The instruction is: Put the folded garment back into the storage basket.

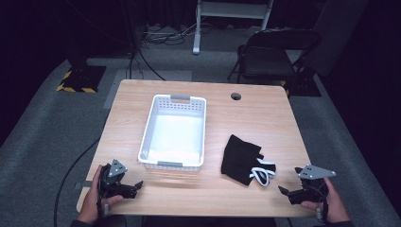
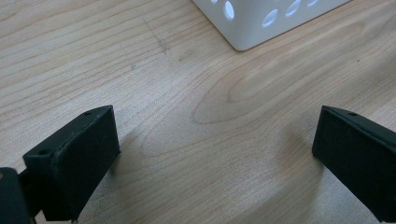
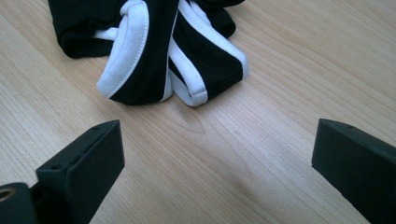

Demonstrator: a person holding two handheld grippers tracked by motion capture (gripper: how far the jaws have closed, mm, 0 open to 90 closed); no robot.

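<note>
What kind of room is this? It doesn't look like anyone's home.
Probably a lab or recording studio, not a home. Dark curtains close in the space, loose cables run over the grey carpet, and a hazard-striped stand base sits beside a lone wooden table with a folding chair behind it.

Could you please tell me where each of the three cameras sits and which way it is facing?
High view: above the person's side, facing forward and down on the table; both hands and tongs show.
Left gripper view: on the left tongs, facing the basket corner; open jaws show.
Right gripper view: on the right tongs, facing the black-and-white garment, also in the high view.
</note>
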